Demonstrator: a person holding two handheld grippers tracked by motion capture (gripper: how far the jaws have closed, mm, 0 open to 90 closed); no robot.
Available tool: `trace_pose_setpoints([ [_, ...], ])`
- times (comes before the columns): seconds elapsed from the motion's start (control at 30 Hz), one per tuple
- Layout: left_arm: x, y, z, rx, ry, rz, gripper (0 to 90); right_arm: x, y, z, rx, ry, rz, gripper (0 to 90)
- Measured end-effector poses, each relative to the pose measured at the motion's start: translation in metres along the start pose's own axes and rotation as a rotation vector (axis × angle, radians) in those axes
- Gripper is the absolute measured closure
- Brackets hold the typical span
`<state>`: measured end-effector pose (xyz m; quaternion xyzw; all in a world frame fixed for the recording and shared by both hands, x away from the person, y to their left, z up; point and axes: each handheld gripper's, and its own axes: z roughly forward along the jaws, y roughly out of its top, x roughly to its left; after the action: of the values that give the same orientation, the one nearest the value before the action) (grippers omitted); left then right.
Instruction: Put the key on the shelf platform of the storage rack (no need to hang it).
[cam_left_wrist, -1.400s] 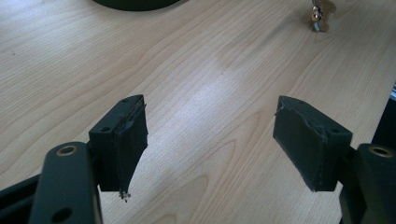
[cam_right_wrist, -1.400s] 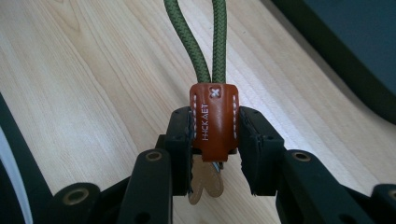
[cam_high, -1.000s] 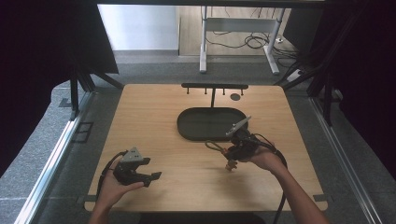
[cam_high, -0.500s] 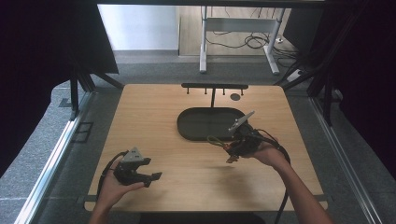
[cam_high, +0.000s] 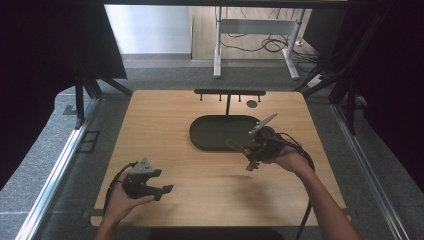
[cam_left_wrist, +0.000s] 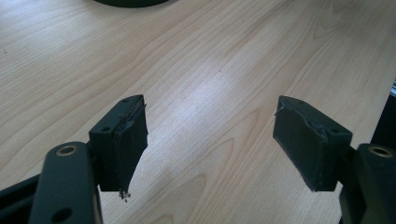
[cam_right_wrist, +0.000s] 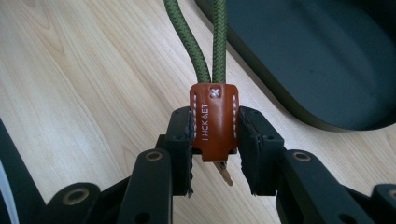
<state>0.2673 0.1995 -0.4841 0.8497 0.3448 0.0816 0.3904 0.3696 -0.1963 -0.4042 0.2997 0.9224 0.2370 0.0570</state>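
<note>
Pale wooden table (cam_high: 165, 125) carries a dark oval tray (cam_high: 210, 135) toward its far edge; just beside the tray's near right rim the right tool (cam_high: 252, 159) clamps a brown leather tab (cam_right_wrist: 214, 122) on a green cord loop (cam_right_wrist: 205, 42), probably to lift it, while the left tool (cam_high: 162, 190) idles open near the near-left corner

Bare table (cam_left_wrist: 224, 70) lies open ahead of the left gripper (cam_high: 159, 186); the tray (cam_high: 210, 131) blocks just beyond the right gripper (cam_high: 250, 161).

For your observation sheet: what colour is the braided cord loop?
Olive green braided cord loop, clearest in the right gripper view.
</note>
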Motion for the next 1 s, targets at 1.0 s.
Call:
trace_pose_setpoints([
  [1.0, 0.001, 0.0, -0.001, -0.001, 0.0, 0.0, 26.6, -0.028, 0.028, -0.015, -0.012, -0.032, 0.004, 66.9],
])
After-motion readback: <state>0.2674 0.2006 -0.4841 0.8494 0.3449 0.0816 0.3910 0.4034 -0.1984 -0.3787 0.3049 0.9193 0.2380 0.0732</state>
